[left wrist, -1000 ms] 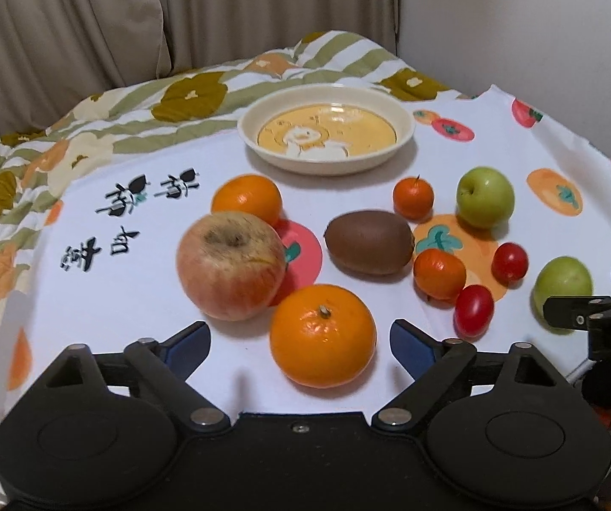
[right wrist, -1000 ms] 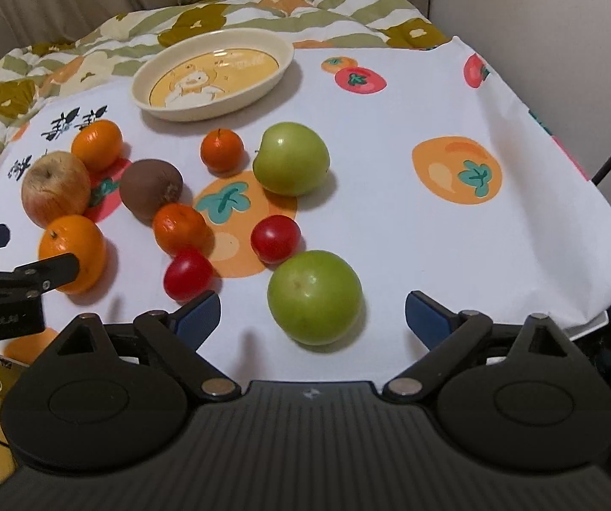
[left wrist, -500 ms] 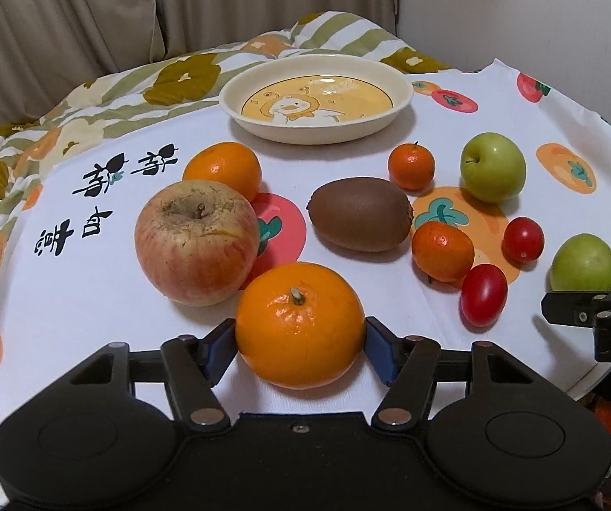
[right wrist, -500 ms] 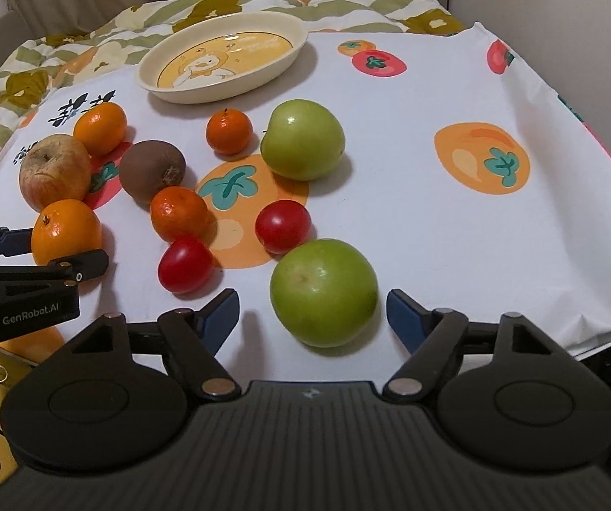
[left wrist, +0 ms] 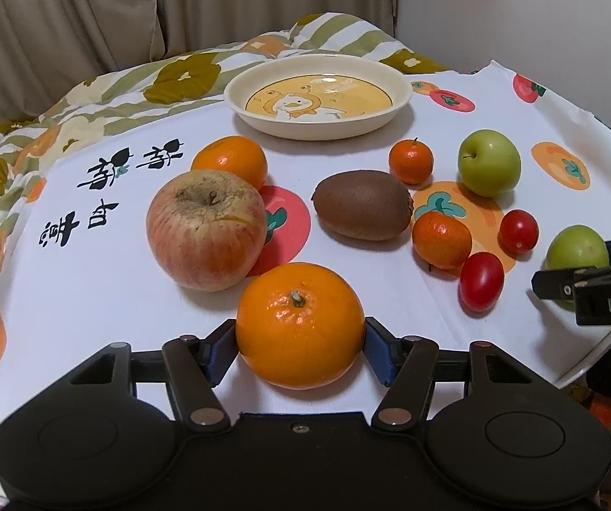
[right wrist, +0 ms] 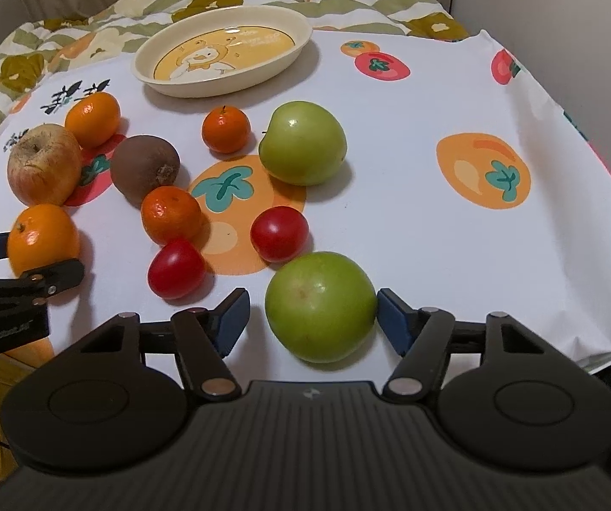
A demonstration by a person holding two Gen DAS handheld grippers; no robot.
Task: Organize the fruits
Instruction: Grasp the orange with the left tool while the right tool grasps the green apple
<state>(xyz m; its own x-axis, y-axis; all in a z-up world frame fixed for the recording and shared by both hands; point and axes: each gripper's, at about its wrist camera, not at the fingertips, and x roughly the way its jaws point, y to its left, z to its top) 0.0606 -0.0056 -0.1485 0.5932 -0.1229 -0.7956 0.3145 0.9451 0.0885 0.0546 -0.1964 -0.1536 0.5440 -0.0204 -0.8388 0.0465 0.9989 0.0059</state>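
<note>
My left gripper (left wrist: 301, 347) is shut on a large orange (left wrist: 300, 325) that rests on the tablecloth; both blue pads touch its sides. My right gripper (right wrist: 313, 317) is open around a green apple (right wrist: 321, 306): the right pad touches it, the left pad stands a little off. A cream plate (left wrist: 318, 96) with a duck picture sits empty at the back; it also shows in the right wrist view (right wrist: 222, 55). A red apple (left wrist: 206, 230), a kiwi (left wrist: 363, 211), a second orange (left wrist: 231, 162) and another green apple (left wrist: 489, 162) lie between.
Two small mandarins (right wrist: 225, 129) (right wrist: 171, 214) and two red tomatoes (right wrist: 279, 233) (right wrist: 176, 268) lie mid-table. The cloth hangs over the right table edge (right wrist: 603, 196). A flowered quilt (left wrist: 92, 98) and curtains lie behind the table.
Both grippers moved forward around their fruit. The left jaws closed onto the large orange. The right jaws narrowed around the near green apple.
</note>
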